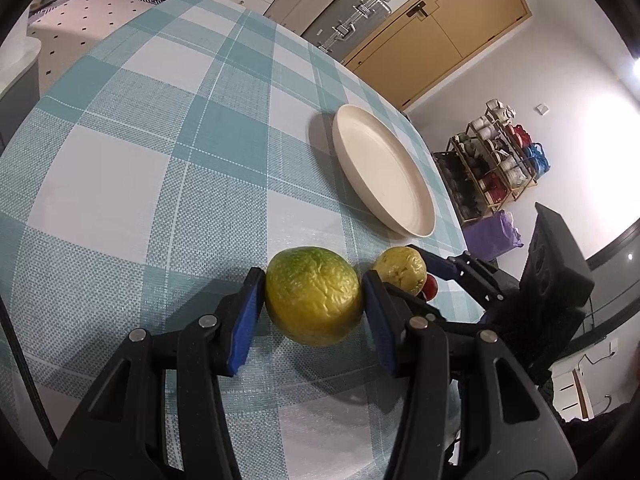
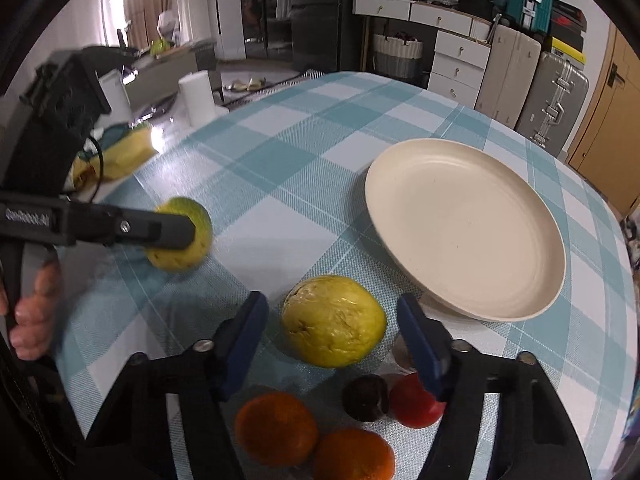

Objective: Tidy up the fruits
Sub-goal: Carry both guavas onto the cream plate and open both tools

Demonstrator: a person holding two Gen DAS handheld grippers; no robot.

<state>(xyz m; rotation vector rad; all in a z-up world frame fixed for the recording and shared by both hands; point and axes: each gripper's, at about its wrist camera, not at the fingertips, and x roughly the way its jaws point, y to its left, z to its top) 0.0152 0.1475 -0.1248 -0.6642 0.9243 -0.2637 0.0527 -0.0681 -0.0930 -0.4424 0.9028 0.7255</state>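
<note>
My left gripper is shut on a wrinkled green-yellow fruit, its blue pads pressing both sides just above the checked tablecloth. The right wrist view shows that same fruit at the left, in the left gripper. My right gripper stands open around a yellow fruit resting on the cloth, with small gaps between pads and fruit. A cream plate lies just beyond it, and it holds nothing. In the left wrist view the yellow fruit sits right of my held fruit, below the plate.
Two oranges, a dark plum and a red fruit lie under the right gripper near the table's front edge. A yellow bundle and a white cylinder stand far left. Suitcases line the wall.
</note>
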